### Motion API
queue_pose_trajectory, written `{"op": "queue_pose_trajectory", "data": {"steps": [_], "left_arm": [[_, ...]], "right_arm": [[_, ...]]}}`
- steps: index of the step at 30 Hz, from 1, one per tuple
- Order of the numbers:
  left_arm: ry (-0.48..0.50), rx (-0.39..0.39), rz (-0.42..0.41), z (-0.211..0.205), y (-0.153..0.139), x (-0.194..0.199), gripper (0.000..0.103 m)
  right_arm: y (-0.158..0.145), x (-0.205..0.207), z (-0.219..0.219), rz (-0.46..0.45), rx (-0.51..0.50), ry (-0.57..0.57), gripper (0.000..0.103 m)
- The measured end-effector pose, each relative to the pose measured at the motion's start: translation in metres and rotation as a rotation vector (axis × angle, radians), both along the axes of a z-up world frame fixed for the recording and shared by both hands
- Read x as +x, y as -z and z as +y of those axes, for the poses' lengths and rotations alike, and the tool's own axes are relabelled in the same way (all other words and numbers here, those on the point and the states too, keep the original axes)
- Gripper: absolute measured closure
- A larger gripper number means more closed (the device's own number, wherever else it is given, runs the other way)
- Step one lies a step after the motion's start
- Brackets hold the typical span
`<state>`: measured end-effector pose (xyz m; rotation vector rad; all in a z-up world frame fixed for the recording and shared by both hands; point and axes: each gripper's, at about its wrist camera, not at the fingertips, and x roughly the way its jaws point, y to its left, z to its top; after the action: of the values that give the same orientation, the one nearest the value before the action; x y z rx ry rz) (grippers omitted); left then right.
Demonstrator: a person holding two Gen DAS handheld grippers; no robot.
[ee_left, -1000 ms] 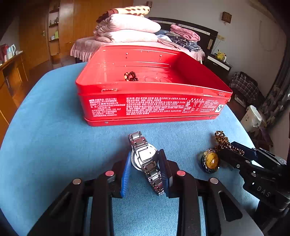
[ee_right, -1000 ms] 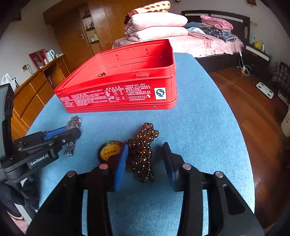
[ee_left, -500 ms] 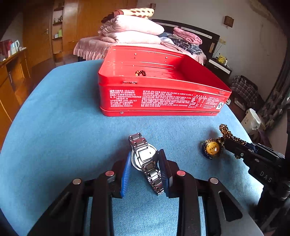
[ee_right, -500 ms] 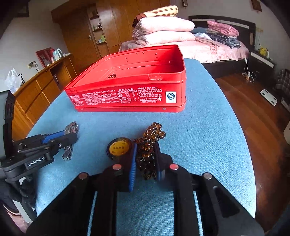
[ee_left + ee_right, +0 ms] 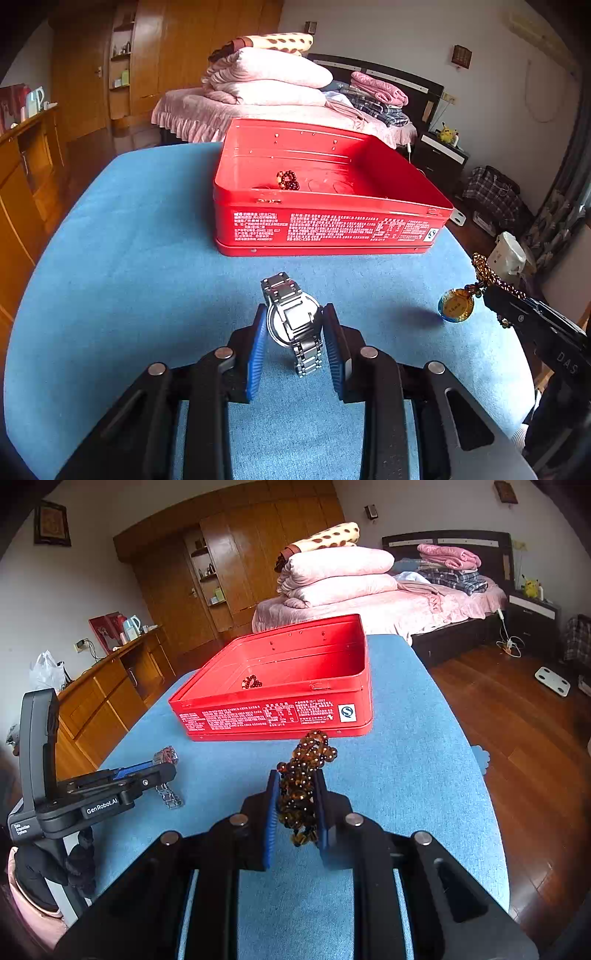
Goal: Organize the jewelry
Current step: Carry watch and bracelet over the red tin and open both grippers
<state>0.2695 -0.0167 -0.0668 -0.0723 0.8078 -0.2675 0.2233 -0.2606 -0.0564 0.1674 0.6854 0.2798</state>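
Note:
A red tin box [image 5: 332, 229] [image 5: 280, 716] stands open on the blue table, with a small dark bead bracelet [image 5: 287, 180] [image 5: 252, 682] inside. My left gripper [image 5: 295, 332] is shut on a silver metal watch [image 5: 293, 321] and holds it above the cloth; the watch also shows in the right wrist view [image 5: 166, 775]. My right gripper [image 5: 297, 801] is shut on a brown bead necklace [image 5: 304, 775]. Its amber pendant [image 5: 456, 305] hangs free above the table in the left wrist view.
The blue cloth table [image 5: 129, 277] has edges close on the left and right. A bed [image 5: 388, 602] with stacked pink bedding lies behind it. A wooden sideboard [image 5: 110, 686] stands to the left, and wood floor [image 5: 517, 720] to the right.
My right gripper closed on the bead necklace and lifted it, so the pendant now hangs off the table. My left gripper rose with the watch and drew back from the tin.

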Motion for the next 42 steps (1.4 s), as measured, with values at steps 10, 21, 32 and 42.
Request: {"op": "queue_pose_trajectory", "data": {"steps": [10, 21, 32, 42], "left_arm": [[-0.018, -0.024, -0.047, 0.006, -0.019, -0.007, 0.073], [-0.022, -0.016, -0.078, 0.005, -0.038, 0.011, 0.073], [-0.025, 0.017, -0.087, -0.001, -0.053, 0.057, 0.073], [-0.035, -0.015, -0.061, -0.003, -0.054, 0.119, 0.073]], "right_arm": [[-0.011, -0.007, 0.007, -0.036, -0.034, 0.013, 0.086], [-0.030, 0.016, 0.019, -0.057, -0.059, 0.004, 0.086], [-0.056, 0.077, 0.029, -0.060, -0.079, 0.022, 0.086], [-0.045, 0.145, 0.037, 0.009, -0.083, 0.040, 0.086]]}}
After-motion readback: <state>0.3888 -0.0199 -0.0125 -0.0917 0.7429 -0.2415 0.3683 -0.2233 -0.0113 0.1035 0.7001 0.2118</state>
